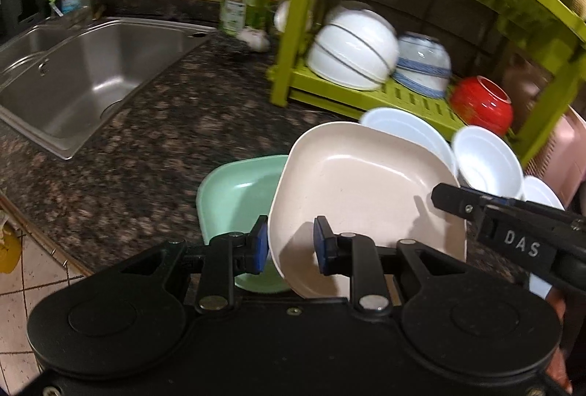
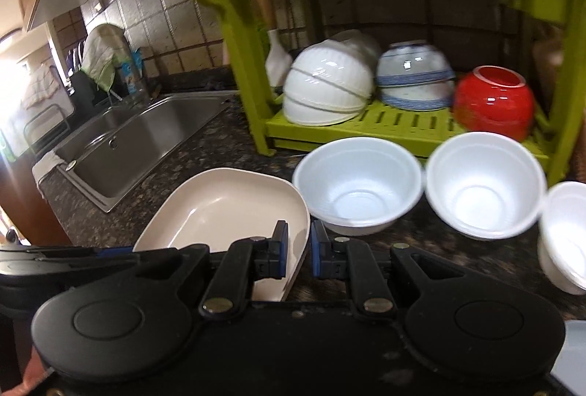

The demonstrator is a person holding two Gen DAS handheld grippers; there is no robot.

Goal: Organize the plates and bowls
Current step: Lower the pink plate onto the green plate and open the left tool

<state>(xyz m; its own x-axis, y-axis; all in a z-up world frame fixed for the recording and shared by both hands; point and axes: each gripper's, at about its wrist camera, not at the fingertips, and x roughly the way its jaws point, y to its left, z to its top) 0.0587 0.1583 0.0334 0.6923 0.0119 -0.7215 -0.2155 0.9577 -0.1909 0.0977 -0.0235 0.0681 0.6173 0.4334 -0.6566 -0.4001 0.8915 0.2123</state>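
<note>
From the left wrist camera, the left gripper (image 1: pixel 289 244) has its blue-padded jaws part open with the near rim of the beige square plate (image 1: pixel 366 198) standing between them; the left pad sits just outside the rim and the right pad inside the dish, and I cannot tell whether either presses on it. The plate is tilted up above the mint green plate (image 1: pixel 234 191), which lies flat on the granite counter (image 1: pixel 146 139) just left of it. The right gripper (image 1: pixel 454 200) reaches in at the plate's right edge. Behind the plate stand white bowls (image 1: pixel 487 161), and beyond them the green dish rack (image 1: pixel 403 99) holds upturned white, blue-banded and red bowls. The steel sink (image 1: pixel 84 77) lies well left of the rack.

From the right wrist camera, the right gripper (image 2: pixel 296 253) is narrowly open, its pads straddling the beige plate's (image 2: pixel 227 209) right rim, contact unclear. Three white bowls (image 2: pixel 359 183) stand upright right of the plate, before the rack (image 2: pixel 403 132).
</note>
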